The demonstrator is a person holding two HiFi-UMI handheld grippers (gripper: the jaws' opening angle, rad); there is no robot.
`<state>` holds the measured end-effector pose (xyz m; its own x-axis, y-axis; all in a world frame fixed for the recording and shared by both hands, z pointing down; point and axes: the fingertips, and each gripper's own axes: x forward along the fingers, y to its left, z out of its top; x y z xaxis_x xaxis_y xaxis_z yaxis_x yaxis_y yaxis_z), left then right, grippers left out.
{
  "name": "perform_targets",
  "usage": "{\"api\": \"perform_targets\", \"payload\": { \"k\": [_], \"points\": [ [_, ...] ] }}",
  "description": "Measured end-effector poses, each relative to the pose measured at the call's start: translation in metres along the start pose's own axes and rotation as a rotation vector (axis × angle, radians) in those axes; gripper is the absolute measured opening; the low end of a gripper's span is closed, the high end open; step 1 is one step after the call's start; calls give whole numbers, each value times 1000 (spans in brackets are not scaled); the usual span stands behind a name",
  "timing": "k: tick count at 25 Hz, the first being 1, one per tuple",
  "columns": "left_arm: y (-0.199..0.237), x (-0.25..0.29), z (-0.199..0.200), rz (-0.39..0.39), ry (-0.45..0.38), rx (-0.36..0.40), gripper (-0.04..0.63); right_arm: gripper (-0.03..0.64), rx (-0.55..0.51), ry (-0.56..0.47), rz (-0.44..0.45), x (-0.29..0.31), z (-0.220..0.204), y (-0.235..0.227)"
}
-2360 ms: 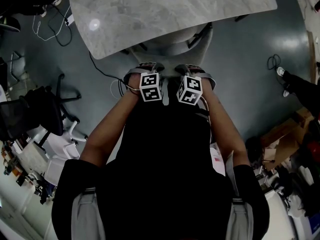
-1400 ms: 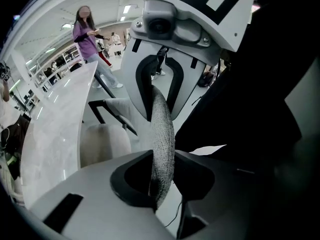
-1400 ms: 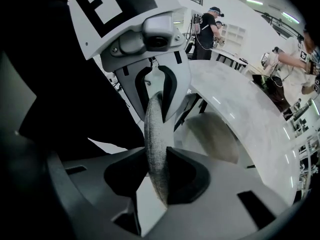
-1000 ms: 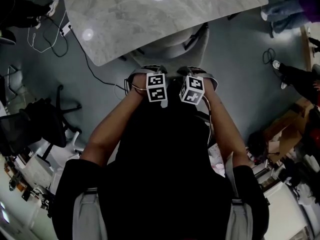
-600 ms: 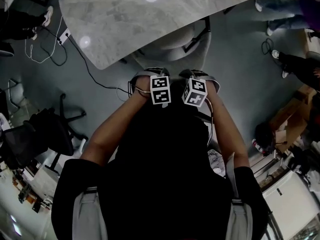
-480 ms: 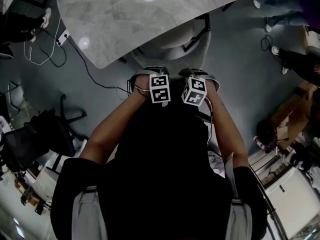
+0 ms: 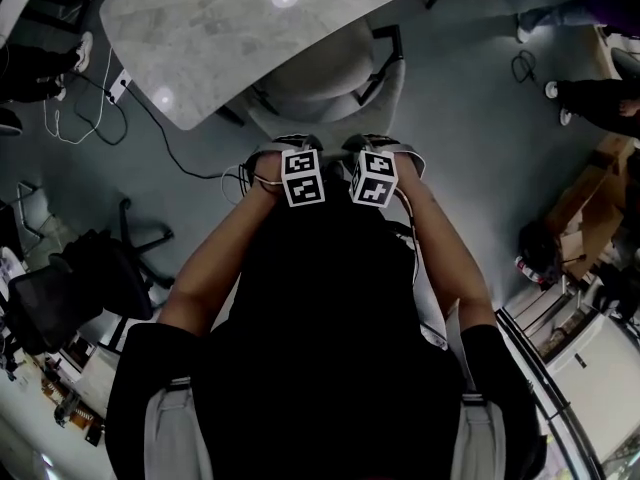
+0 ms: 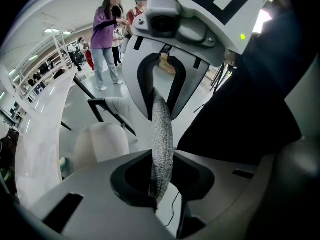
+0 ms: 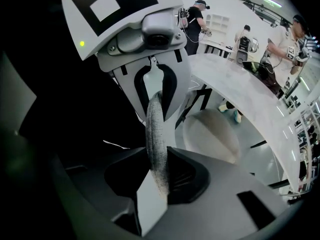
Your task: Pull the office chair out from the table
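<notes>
Beside the table [image 7: 220,28], left gripper [image 7: 290,148] and right gripper [image 7: 372,146] jaws clamp the office chair [image 7: 315,80] backrest.

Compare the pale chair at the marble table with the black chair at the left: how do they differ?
The pale chair has a light seat; the black chair is dark. The pale chair sits partly under the table; the black chair stands clear of it. The left gripper and right gripper clamp the pale chair's backrest; nothing holds the black chair. Both stand on the floor.
</notes>
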<state>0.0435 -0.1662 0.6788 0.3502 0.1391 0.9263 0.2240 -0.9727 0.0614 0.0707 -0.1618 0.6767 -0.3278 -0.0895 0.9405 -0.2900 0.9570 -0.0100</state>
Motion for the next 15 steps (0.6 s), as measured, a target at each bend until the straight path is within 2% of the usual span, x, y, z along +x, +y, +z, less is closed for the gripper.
{"api": "perform_targets", "payload": {
  "k": [15],
  "points": [
    [-96, 13, 3, 4, 6, -23, 91, 98, -46, 2, 18, 2, -16, 97]
  ]
}}
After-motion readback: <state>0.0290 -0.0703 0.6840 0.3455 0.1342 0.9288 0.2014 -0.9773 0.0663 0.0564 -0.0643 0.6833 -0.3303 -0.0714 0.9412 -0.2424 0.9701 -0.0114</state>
